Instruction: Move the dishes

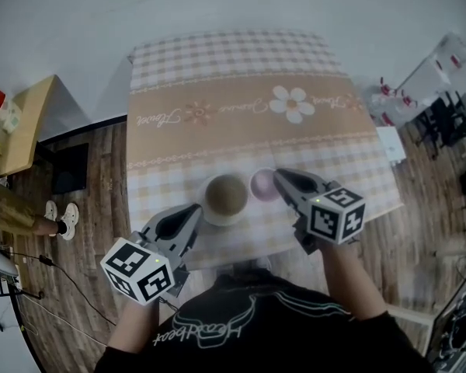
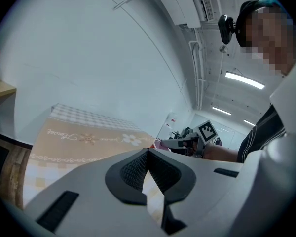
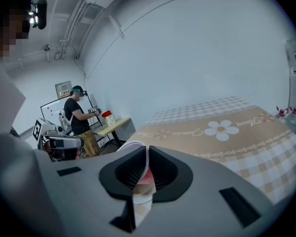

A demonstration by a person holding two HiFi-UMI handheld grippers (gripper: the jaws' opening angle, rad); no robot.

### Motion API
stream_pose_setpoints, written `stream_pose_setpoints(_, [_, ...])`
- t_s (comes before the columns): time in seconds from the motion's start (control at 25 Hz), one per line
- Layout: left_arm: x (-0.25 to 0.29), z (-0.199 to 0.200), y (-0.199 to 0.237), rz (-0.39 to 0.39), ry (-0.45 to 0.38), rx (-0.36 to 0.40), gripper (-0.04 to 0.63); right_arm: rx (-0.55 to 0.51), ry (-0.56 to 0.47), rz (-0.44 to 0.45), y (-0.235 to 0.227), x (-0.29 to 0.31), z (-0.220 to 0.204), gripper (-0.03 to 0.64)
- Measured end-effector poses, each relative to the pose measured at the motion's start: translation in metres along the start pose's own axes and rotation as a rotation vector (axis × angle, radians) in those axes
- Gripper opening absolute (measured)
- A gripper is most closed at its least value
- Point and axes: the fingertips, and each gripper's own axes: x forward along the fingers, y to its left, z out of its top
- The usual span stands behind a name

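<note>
Two bowls at the near edge, the grasping step under way

The table [image 1: 241, 130] carries a larger brown-lined bowl [image 1: 225, 196] and, touching its right side, a small pink bowl [image 1: 261, 185], both at the middle of the near edge. The right gripper [image 3: 147, 157] is pinched on the pink bowl's white rim. The left gripper [image 1: 194, 210] lies at the brown bowl's left rim, jaws drawn together with nothing visible between them. The next move probably calls for a level lift of the pink bowl, clear of its neighbour.
</note>
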Motion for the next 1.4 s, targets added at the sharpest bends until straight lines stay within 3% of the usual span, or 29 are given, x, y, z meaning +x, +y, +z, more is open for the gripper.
stream_pose_setpoints(0.48, [0.042, -0.002, -0.034, -0.004, 0.033, 0.000, -0.005, 0.091, 0.004, -0.071, -0.071, -0.043, -0.022, 0.031])
stream_pose_setpoints(1.4, [0.084, -0.028, -0.038, 0.059, 0.114, -0.035, -0.005, 0.216, 0.143, -0.154, -0.191, -0.032, -0.091, 0.031])
